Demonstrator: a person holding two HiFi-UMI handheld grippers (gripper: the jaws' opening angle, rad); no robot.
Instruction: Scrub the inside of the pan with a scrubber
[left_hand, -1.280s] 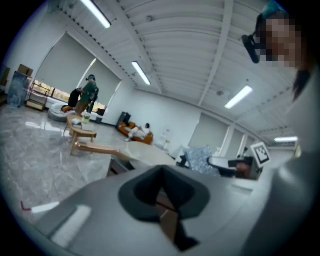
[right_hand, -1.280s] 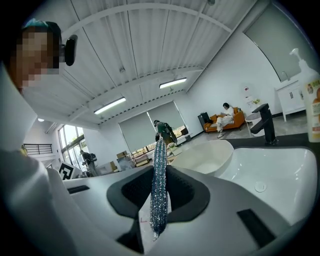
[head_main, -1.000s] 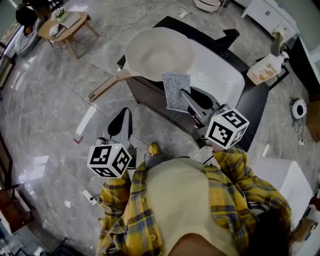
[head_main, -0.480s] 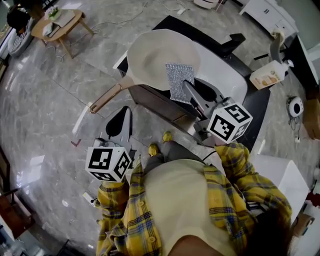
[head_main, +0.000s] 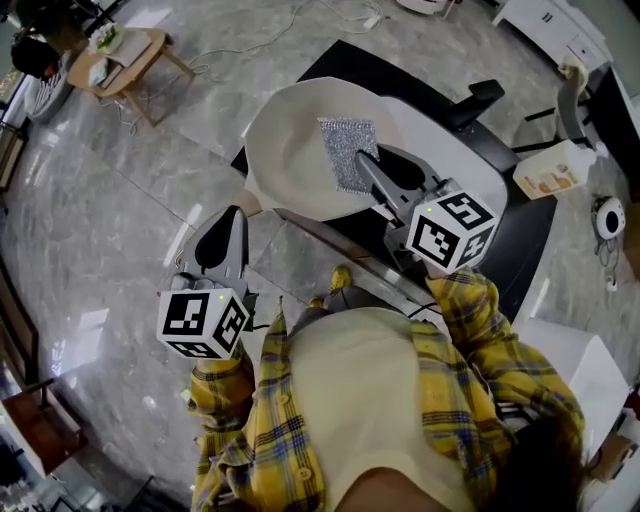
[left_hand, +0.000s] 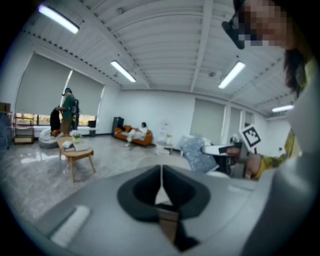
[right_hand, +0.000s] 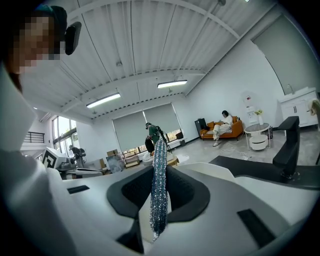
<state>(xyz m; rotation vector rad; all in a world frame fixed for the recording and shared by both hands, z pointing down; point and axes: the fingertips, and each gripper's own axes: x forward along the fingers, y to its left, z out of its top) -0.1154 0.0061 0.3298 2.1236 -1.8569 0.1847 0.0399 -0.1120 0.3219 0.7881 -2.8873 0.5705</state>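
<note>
A cream pan (head_main: 290, 150) sits at the near-left end of a white counter (head_main: 440, 140). My right gripper (head_main: 362, 160) is shut on a silver mesh scrubber (head_main: 346, 148), which hangs over the right part of the pan's inside. In the right gripper view the scrubber (right_hand: 159, 190) stands edge-on, pinched between the pads of the right gripper (right_hand: 160, 165). My left gripper (head_main: 235, 213) is shut and lies over the pan's handle (head_main: 246, 204), hiding most of it. In the left gripper view the brown handle (left_hand: 169, 226) shows below the left gripper (left_hand: 161, 172), the pan (left_hand: 150, 161) beyond. Whether they touch, I cannot tell.
A black fixture (head_main: 480, 100) rises behind the counter and a soap bottle (head_main: 555, 170) lies at the right. A wooden coffee table (head_main: 125, 55) stands far left on the marble floor. A white cabinet (head_main: 560, 370) is at my right side.
Both grippers moved forward. The scrubber went from the pan's near rim to over its inside. The left gripper came from the open floor to lie over the handle.
</note>
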